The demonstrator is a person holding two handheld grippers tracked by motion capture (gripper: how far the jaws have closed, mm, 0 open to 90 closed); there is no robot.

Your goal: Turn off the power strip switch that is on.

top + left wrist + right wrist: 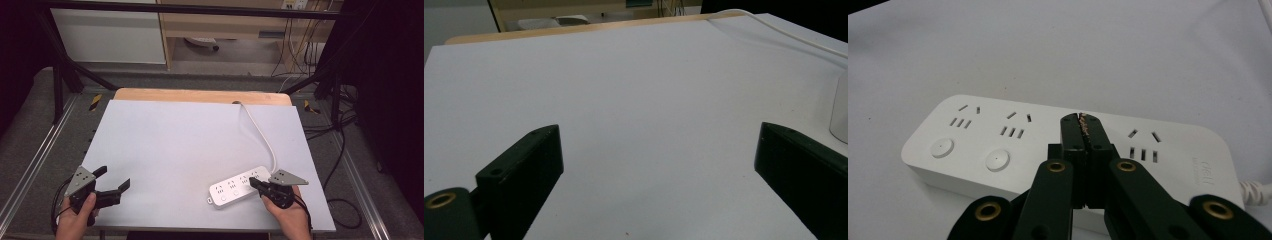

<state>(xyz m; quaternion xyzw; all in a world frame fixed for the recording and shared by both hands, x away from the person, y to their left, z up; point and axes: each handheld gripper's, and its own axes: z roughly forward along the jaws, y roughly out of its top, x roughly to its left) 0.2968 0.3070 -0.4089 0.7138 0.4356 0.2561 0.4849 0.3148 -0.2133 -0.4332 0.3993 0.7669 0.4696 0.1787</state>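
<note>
A white power strip (235, 187) lies near the table's front edge, right of centre, and its white cable (265, 140) runs back to the far edge. My right gripper (252, 182) is shut with nothing between its jaws. In the right gripper view its tips (1081, 120) sit over the top of the strip (973, 135), between the second socket and the last one; whether they touch it I cannot tell. My left gripper (114, 177) stands open at the front left, its jaws wide apart (659, 135) over bare white surface. The strip's end (840, 110) shows at the right edge of the left gripper view.
A white sheet (200, 140) covers the table, and a wooden strip (200, 95) shows along its far edge. Black frame bars (65, 70) and metal rails flank the table. Dark cables (340, 150) lie on the floor to the right.
</note>
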